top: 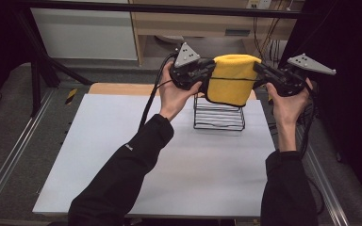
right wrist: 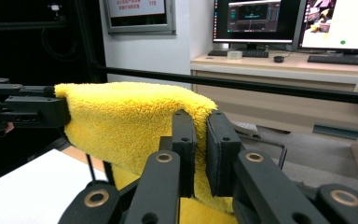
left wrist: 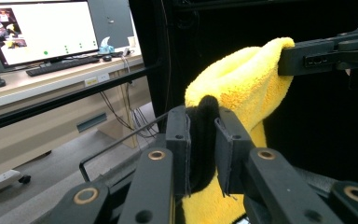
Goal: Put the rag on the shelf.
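Yellow towel (top: 232,77) held taut above wire rack (top: 218,114) near desk's (top: 122,141) far edge, hiding rack top; left gripper (top: 209,70) and right gripper (top: 260,71) each pinch one towel end, jaws nearly closed; monitor text (right wrist: 135,7) unreadable

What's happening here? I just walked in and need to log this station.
A person holds a yellow towel in the air between two handheld grippers. The left gripper is shut on one end, over the towel's black edging, and the right gripper is shut on the other end. The towel hangs folded over, above a black wire rack that stands on the white table. I cannot tell whether it touches the rack.
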`<act>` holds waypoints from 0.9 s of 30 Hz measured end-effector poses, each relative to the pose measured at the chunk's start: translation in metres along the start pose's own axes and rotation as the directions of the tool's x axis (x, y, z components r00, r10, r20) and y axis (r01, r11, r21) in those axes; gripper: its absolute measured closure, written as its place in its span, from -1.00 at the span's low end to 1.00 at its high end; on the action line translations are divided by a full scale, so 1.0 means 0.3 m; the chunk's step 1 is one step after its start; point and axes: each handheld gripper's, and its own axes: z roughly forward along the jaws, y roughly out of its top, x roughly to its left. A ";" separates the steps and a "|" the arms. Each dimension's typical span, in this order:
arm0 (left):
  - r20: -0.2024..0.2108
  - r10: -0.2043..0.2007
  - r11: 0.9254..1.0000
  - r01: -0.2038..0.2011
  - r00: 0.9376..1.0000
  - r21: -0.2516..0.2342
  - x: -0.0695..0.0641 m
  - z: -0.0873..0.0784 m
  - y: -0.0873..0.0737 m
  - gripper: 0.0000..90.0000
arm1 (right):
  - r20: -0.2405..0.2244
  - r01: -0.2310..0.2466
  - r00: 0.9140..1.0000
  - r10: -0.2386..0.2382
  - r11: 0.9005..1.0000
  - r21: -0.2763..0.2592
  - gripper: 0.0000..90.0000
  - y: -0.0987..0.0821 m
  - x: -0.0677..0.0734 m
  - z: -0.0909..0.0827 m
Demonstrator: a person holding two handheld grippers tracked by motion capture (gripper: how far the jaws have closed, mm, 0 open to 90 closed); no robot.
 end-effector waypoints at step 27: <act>0.051 -0.044 0.989 0.037 0.998 0.141 -0.054 -0.044 -0.081 0.49 | -0.049 -0.018 0.999 0.022 0.997 0.074 0.83 -0.144 0.003 -0.040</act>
